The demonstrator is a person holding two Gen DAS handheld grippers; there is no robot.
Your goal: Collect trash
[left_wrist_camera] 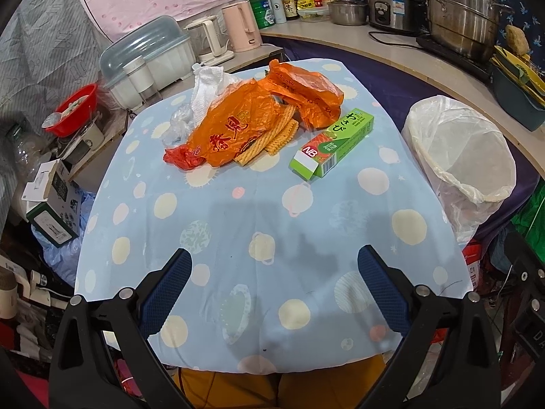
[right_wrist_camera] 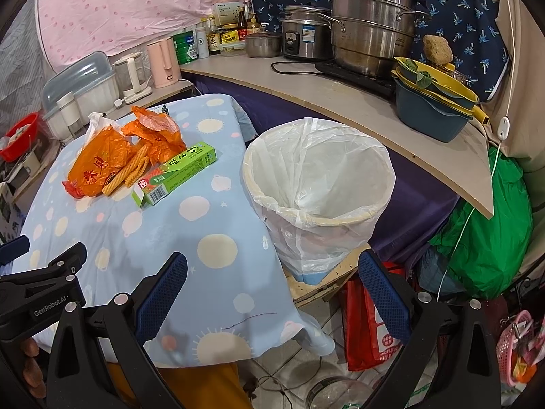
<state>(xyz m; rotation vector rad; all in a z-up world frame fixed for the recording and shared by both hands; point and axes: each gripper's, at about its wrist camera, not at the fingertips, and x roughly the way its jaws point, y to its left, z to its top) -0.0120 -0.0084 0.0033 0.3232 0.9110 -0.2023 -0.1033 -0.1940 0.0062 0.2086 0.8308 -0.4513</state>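
- Left tongs [left_wrist_camera: 274, 266]: blue-padded fingers spread wide apart, holding nothing, hovering above the near edge of the bench [left_wrist_camera: 238, 225], which is covered by a light-blue cloth with round planet prints.
- Right tongs [right_wrist_camera: 272, 271]: fingers likewise spread wide, empty, positioned over the bench's near right corner, between the cloth edge and the bin.
- Trash pile: located at the far half of the bench, well apart from both tongs.
- Orange plastic bag [left_wrist_camera: 235, 129]: crumpled, printed with red characters; a second orange bag [left_wrist_camera: 306, 92] lies just behind it, touching.
- Ridged yellow crackers [left_wrist_camera: 272, 136]: protrude from under the front orange bag, resting on the cloth.
- Green wasabi box [left_wrist_camera: 332, 145]: lies flat, just right of the crackers, one end flap facing the near side.
- White paper towel [left_wrist_camera: 207, 88] and clear plastic wrap [left_wrist_camera: 177, 122]: at the pile's far-left side.
- Waste bin [right_wrist_camera: 318, 184]: stands beside the bench's right edge, lined with a clear bag, opening upward; no contents visible inside.
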